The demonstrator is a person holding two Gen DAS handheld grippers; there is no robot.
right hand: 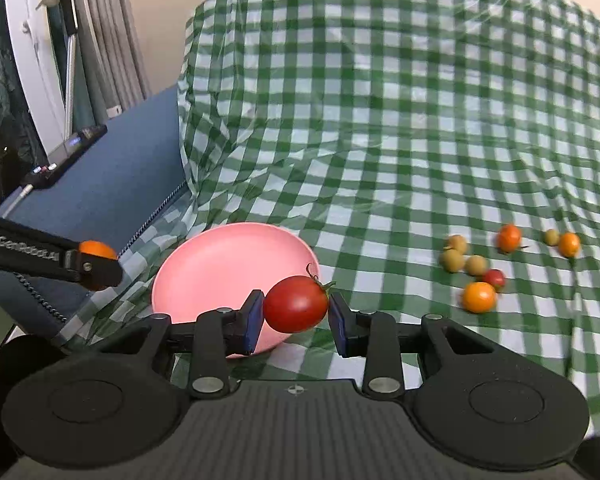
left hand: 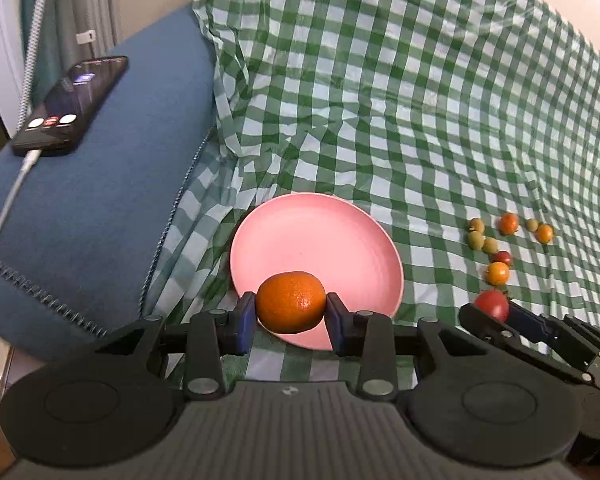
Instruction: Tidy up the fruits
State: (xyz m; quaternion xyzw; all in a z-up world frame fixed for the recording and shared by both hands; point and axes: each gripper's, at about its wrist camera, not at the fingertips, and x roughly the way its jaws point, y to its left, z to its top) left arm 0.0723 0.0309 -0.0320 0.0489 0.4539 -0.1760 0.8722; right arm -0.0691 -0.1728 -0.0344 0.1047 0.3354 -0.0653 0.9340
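Left claw [left hand: 291, 316] clamps the orange [left hand: 291, 301]; right claw [right hand: 296, 322] clamps the red tomato [right hand: 296, 303], both narrowly parted.

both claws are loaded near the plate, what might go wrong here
1. The left claw and right claw head for one pink plate; they may collide.
2. The orange may roll off the shallow plate.
3. The tomato is pinched at its ends and may slip or bruise.

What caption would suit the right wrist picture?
Right gripper holding a red tomato near a pink plate, small fruits scattered on checked cloth.
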